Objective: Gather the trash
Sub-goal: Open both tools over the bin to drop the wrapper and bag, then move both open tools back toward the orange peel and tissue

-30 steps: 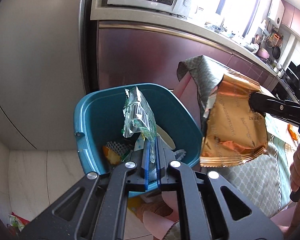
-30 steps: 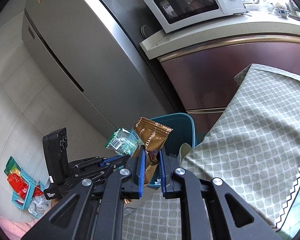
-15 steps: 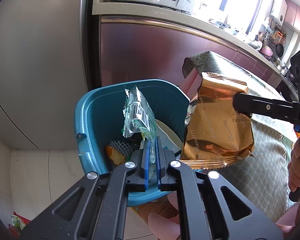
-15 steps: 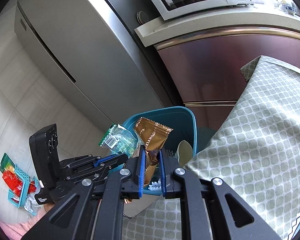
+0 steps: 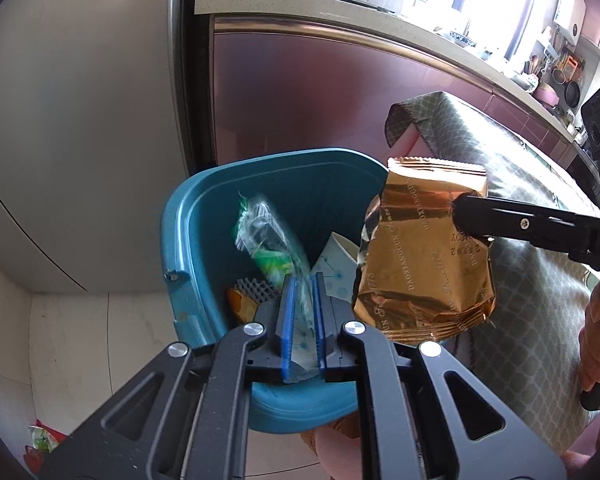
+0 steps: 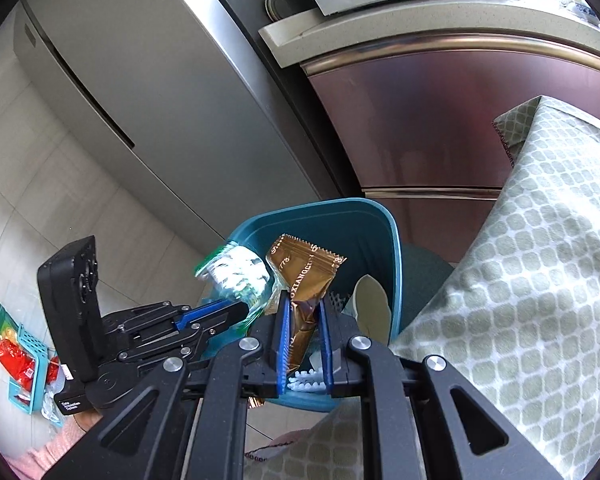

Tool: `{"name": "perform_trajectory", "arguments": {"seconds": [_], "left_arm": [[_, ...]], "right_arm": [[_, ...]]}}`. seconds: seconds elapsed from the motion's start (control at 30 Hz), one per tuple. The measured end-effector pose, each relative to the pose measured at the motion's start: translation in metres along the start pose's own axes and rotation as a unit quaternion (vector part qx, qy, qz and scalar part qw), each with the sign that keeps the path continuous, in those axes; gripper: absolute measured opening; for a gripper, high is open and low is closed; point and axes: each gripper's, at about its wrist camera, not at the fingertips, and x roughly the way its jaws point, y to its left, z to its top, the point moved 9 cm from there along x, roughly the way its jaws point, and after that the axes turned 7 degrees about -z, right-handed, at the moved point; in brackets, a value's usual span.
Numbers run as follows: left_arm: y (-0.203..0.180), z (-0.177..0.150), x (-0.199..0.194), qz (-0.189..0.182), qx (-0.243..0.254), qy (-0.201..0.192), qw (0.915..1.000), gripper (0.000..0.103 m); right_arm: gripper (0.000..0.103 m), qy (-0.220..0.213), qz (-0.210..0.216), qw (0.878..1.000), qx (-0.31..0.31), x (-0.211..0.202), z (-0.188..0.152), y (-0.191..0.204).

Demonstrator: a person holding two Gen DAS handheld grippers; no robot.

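In a kitchen beside a grey fridge (image 6: 148,92), the left hand-held gripper (image 5: 302,312) is opening its jaws over the teal bin (image 5: 188,240), the green wrapper (image 5: 268,240) slipping free, while the right hand-held gripper (image 6: 304,332), clamped on the gold wrapper (image 6: 304,276), should probably come fully above the bin's rim before letting go.

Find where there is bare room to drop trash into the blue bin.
Free: in the bin, by its back wall, between green wrapper and gold wrapper. Crowded: the bottom, with paper cup and scraps.

Clear green wrapper (image 5: 268,240) motion-blurred; gold wrapper (image 5: 420,256) hides bin (image 5: 188,232) rim's right side.
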Motion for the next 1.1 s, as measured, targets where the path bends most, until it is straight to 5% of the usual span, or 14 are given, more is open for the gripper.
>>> {"name": "perform_trajectory", "arguments": {"seconds": [0.6,1.1], "left_arm": [[0.0,0.006,-0.014,-0.012,-0.013,-0.025,0.9995,0.01],[-0.077,0.013,-0.059,-0.084,0.039,-0.07,0.9932,0.024]], "right_arm": [[0.022,0.01,-0.004,1.0,0.002,0.009,-0.006,0.0],[0.028,-0.056,0.014,0.998,0.008,-0.077,-0.046,-0.017]]}}
